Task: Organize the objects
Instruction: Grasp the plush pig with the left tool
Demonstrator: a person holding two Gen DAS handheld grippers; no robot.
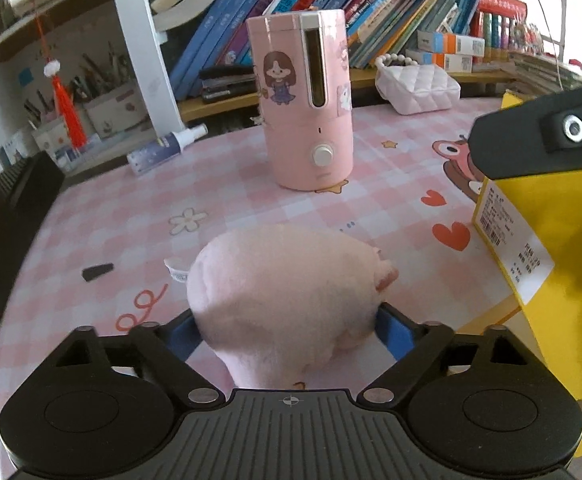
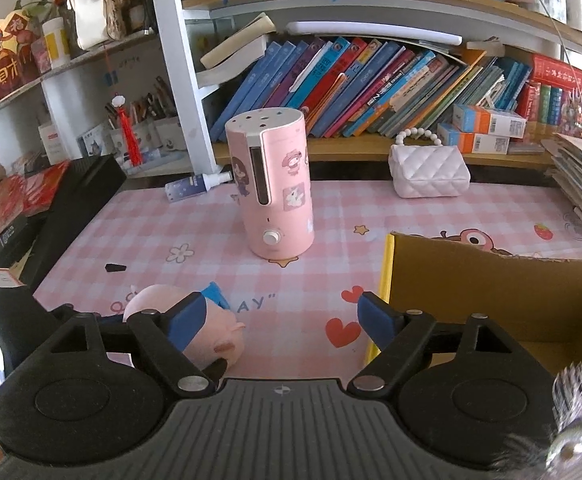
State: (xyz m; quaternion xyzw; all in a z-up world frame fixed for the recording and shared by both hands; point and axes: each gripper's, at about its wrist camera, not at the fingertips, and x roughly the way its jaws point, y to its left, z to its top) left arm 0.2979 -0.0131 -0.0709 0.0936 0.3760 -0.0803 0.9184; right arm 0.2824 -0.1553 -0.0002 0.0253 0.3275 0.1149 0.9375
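Note:
My left gripper (image 1: 287, 332) is shut on a pink plush pig (image 1: 287, 292), held just above the pink checked table cover (image 1: 231, 196). The pig (image 2: 215, 340) also shows in the right wrist view, low left, between the left gripper's blue pads. My right gripper (image 2: 283, 312) is open and empty, beside the open yellow cardboard box (image 2: 491, 292). The box (image 1: 531, 240) stands to the right of the pig in the left wrist view, with the right gripper's black body over its top.
A pink humidifier (image 1: 307, 108) stands mid-table. A white quilted purse (image 1: 415, 84) and a spray bottle (image 1: 167, 148) lie at the back. Bookshelves run behind. A black box (image 2: 75, 208) lies at the left. A round hairbrush (image 2: 579, 412) lies in the box.

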